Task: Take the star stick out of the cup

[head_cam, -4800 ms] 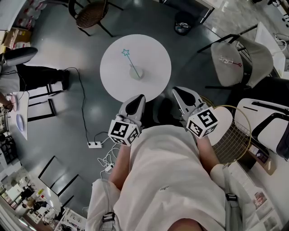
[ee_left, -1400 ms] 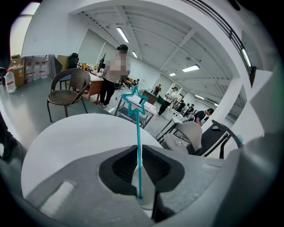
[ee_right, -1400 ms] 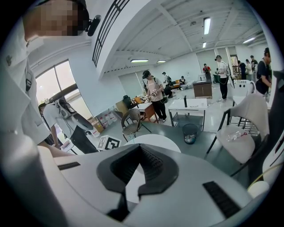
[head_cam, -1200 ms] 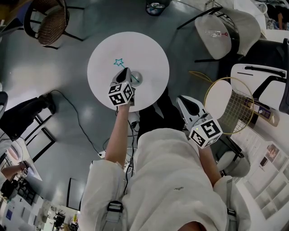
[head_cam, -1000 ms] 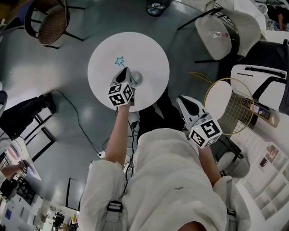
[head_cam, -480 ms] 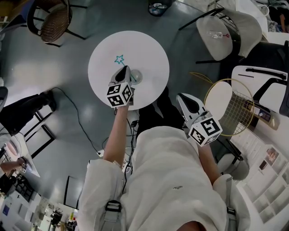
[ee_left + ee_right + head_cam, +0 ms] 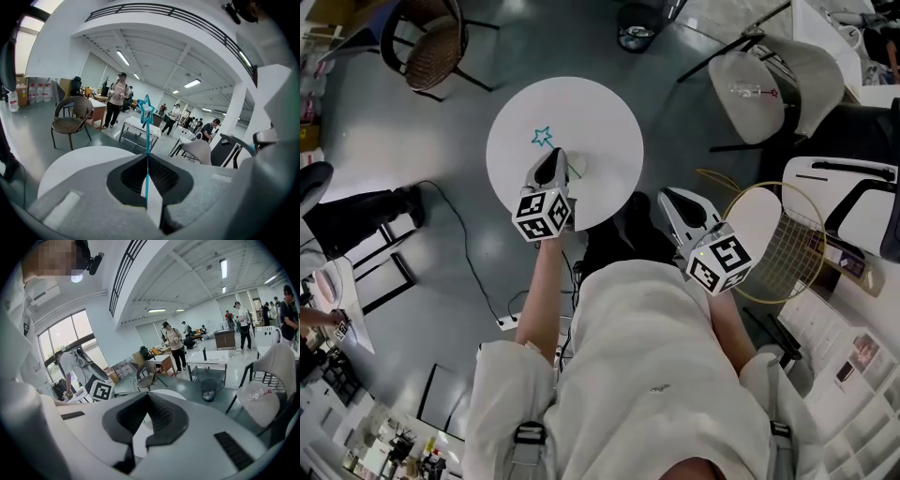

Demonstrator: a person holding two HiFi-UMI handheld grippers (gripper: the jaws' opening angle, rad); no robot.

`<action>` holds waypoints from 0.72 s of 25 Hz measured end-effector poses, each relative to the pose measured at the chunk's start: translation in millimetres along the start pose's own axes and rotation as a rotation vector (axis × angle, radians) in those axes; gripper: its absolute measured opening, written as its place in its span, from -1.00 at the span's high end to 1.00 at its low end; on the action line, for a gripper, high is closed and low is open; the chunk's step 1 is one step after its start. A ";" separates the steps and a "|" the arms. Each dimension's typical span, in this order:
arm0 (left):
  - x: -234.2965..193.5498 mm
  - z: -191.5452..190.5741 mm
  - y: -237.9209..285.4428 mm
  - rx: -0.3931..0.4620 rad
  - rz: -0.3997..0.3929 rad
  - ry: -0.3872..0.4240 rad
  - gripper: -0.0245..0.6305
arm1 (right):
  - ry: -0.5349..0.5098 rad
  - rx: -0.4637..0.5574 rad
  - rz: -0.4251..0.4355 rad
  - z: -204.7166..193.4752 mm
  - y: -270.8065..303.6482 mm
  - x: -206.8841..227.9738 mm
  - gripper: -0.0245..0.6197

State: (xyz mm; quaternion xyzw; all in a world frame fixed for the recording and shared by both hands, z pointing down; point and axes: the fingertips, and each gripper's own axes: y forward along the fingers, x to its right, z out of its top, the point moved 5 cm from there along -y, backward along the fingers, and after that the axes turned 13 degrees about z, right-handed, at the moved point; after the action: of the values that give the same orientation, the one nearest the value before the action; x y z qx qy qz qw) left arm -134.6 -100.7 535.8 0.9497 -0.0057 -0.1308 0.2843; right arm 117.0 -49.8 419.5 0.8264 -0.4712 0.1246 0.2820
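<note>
Nearest the person, well short of the cup (image 7: 577,169) and off to its right, the right gripper (image 7: 673,197) hangs beyond the edge of the round surface (image 7: 605,117). Its jaws are closed together on nothing. Farther out, just beside the cup on its left, the left gripper (image 7: 549,159) has its jaws pinched tight on the thin teal stick (image 7: 147,136), holding the shaft partway up. The stick's lower end is hidden behind that gripper, so I cannot tell whether it still sits in the cup. Beyond the cup and to its left stands the star (image 7: 542,138), clear above the jaws.

The stick looks very light, slim and probably a little springy, and smooth enough to swivel or slide in a pinch. A hold on the bare shaft between cup and star seems best, with the draw made along its lean. The cup looks light too and may tip or ride up with it.

In the earliest picture both grippers were drawn back by the body and the stick leaned in the cup untouched. Since then the left gripper has gone out and closed on it. Over the last second the star has barely shifted relative to the cup, and the right gripper has stayed back.
</note>
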 end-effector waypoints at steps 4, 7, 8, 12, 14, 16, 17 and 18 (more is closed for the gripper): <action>8.3 3.0 -25.3 0.053 0.057 -0.014 0.88 | -0.023 0.013 0.070 2.9 -11.6 6.7 0.90; 17.0 5.1 -42.9 0.081 0.094 -0.007 0.88 | -0.039 0.018 0.123 4.2 -18.6 11.7 0.90; 21.9 5.6 -49.1 0.090 0.104 -0.007 0.88 | -0.044 0.019 0.140 4.5 -21.7 13.9 0.90; 42.8 0.9 -76.8 0.123 0.149 -0.029 0.88 | -0.058 0.014 0.204 1.5 -33.7 23.0 0.90; 52.0 -3.2 -92.3 0.140 0.164 -0.040 0.88 | -0.064 0.007 0.232 -3.0 -37.4 26.2 0.90; 60.2 -7.1 -107.0 0.153 0.174 -0.046 0.88 | -0.067 -0.002 0.253 -7.5 -40.5 28.4 0.90; 63.3 -8.8 -113.5 0.157 0.177 -0.047 0.88 | -0.068 -0.004 0.262 -9.3 -41.7 29.0 0.90; 65.5 -10.1 -119.4 0.161 0.181 -0.049 0.88 | -0.067 -0.005 0.269 -10.7 -42.6 29.3 0.90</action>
State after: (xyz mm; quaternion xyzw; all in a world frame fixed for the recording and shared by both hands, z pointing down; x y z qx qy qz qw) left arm -76.4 -0.7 463.2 0.9616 -0.1087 -0.1267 0.2178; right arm 169.1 -47.4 427.1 0.7586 -0.5874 0.1324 0.2489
